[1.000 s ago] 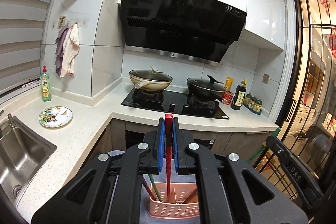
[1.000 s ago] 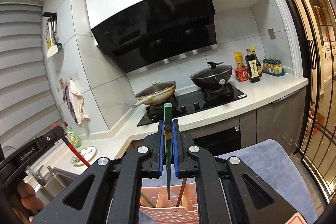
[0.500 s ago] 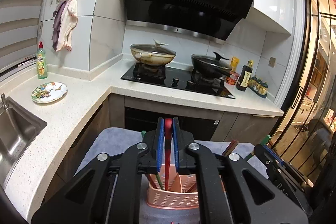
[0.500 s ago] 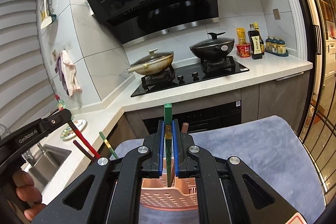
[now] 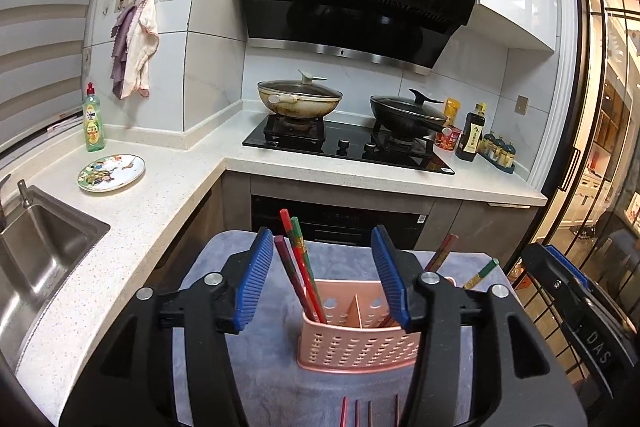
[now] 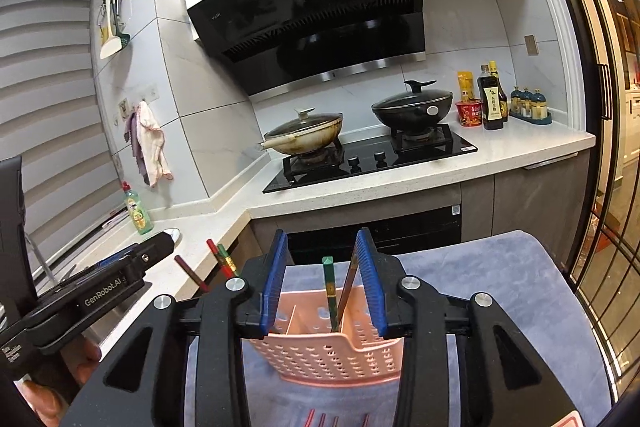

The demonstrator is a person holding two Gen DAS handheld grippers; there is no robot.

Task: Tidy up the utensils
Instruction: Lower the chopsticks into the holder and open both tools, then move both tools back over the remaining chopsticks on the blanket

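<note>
The left claw (image 5: 324, 277) is opening, its blue pads clear of the red chopstick (image 5: 301, 265) that is now leaning with 2 others in the left compartment of the pink holder (image 5: 356, 343). The right claw (image 6: 322, 281) is opening too, released from the green chopstick (image 6: 330, 293) standing in the holder's right compartment. The holder is sitting on a blue-grey cloth (image 5: 280, 379) covering the surface.
</note>
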